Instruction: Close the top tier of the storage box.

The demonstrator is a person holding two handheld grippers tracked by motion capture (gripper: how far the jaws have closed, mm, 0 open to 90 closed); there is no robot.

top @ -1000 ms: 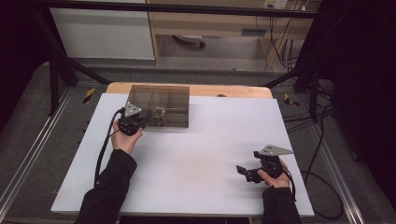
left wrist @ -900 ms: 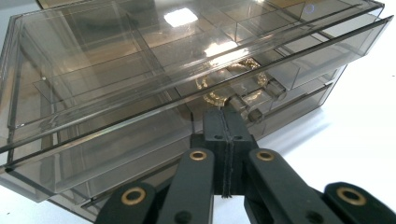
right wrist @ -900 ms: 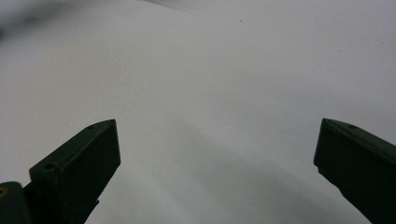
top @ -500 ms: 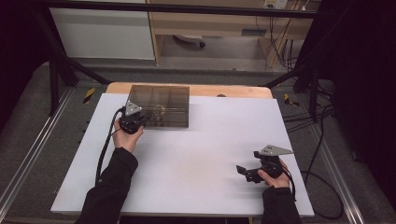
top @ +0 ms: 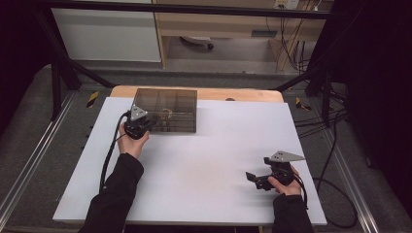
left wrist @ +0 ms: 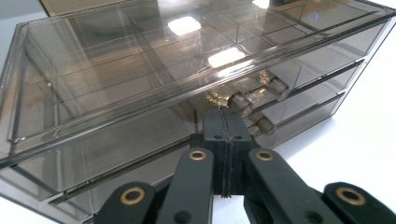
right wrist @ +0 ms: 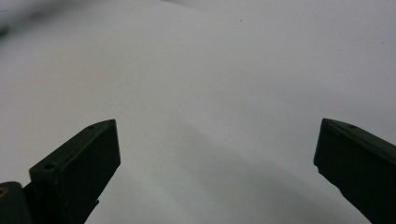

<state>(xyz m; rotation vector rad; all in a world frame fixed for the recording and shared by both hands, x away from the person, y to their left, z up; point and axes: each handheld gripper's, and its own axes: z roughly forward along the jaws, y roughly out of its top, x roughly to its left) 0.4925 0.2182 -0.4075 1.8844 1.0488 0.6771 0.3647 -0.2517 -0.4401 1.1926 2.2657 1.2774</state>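
A smoky clear plastic drawer box (top: 170, 104) stands at the back left of the white table top (top: 209, 155). In the left gripper view the box (left wrist: 116, 88) is close up, with small clear drawer knobs (left wrist: 243, 100) on its front and something gold-coloured behind them. My left gripper (top: 149, 121) is at the box's front left corner, and its jaws (left wrist: 226, 116) are pressed together with their tips against a drawer front. My right gripper (top: 251, 177) rests low near the table's front right and points left. Its jaws (right wrist: 215, 140) stand wide apart over bare white table.
A wooden bench edge (top: 233, 93) shows behind the white top. Metal rails (top: 29, 160) run along both sides of the table, and cables (top: 330, 160) trail on the floor at the right. A black cable (top: 108, 155) hangs from the left gripper along the sleeve.
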